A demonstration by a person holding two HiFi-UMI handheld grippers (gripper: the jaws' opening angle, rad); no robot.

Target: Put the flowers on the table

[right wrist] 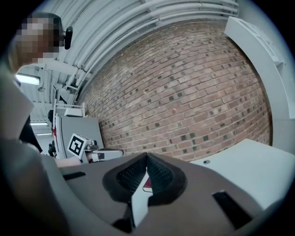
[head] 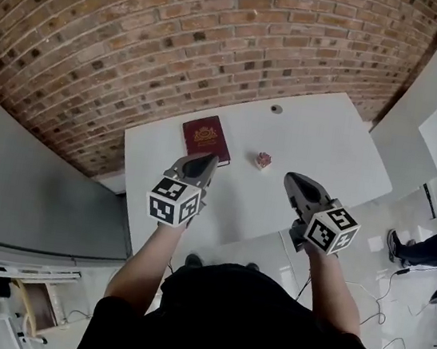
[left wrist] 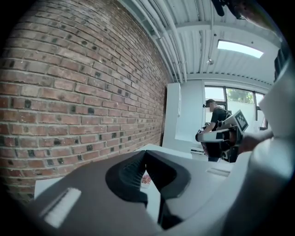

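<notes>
Our left gripper (head: 202, 163) and right gripper (head: 294, 182) hover over the table (head: 327, 145) with jaws pressed together, empty. The flowers (head: 263, 161) sit on it ahead, near the book (head: 207, 138). Reaching in like this, we risk knocking that small bunch away rather than gripping it.

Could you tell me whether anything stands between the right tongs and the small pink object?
Nothing visible does: only bare table separates the right tongs from the small pink object; the red book lies aside.
</notes>
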